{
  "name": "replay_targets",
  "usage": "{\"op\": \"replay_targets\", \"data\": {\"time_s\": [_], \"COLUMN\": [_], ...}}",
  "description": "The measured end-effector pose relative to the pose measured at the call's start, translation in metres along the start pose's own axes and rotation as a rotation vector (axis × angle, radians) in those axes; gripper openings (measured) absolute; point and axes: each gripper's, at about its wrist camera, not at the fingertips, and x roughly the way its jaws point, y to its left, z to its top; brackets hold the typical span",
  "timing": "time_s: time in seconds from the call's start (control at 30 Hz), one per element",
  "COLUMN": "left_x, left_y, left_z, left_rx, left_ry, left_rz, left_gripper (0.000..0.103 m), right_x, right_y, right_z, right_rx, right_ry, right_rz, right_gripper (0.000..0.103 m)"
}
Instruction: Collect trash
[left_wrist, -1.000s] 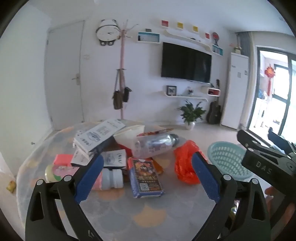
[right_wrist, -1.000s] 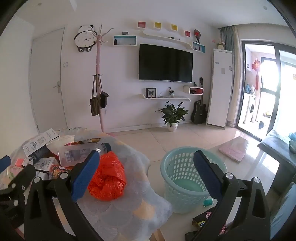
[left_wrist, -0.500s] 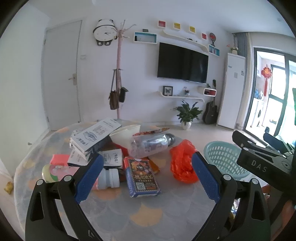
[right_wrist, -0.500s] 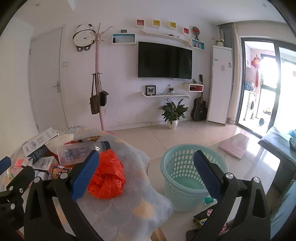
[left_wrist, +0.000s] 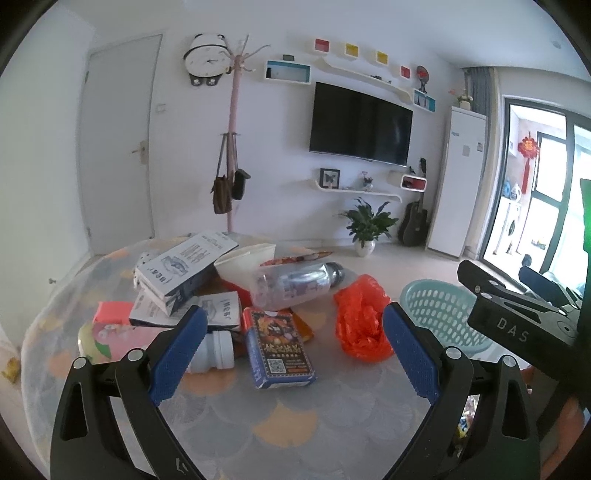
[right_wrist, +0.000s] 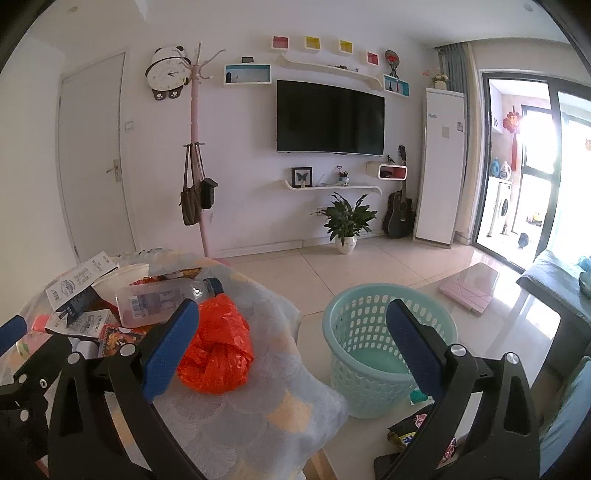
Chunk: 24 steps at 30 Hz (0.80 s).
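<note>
Trash lies piled on a cloth-covered table (left_wrist: 280, 424): a crumpled red plastic bag (left_wrist: 360, 321), a dark printed box (left_wrist: 279, 343), a clear plastic bottle on its side (left_wrist: 295, 284), white cartons (left_wrist: 184, 266), a small white jar (left_wrist: 212, 356) and a white bowl (left_wrist: 243, 258). A mint-green basket (right_wrist: 384, 343) stands on the floor right of the table. My left gripper (left_wrist: 291, 354) is open and empty above the near table, just short of the box. My right gripper (right_wrist: 291, 347) is open and empty, with the red bag (right_wrist: 216, 354) by its left finger and the basket behind its right finger.
Small wrappers (right_wrist: 410, 435) lie on the floor by the basket. A pink packet (left_wrist: 110, 314) and a round tin (left_wrist: 92, 343) sit at the table's left. A low glass table with a pink pad (right_wrist: 469, 291) and a sofa (right_wrist: 554, 284) stand to the right.
Both views have tilted up slightly, so the pile and basket sit lower in frame. Both grippers stay open and empty. Nothing on the table has moved.
</note>
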Motion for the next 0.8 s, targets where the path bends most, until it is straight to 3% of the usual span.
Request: {"op": "replay_targets", "data": {"time_s": [0.8], "left_x": [-0.009], "left_y": [0.011], "left_z": [0.001], "left_rx": [-0.03], "left_ry": [-0.023], "left_rz": [0.001], "left_gripper": [0.091], "right_x": [-0.006], "right_y": [0.005], "right_z": [-0.002], "right_rx": [-0.003], "right_ry": [0.003], "right_rz": [0.019], "right_gripper": [0.096]}}
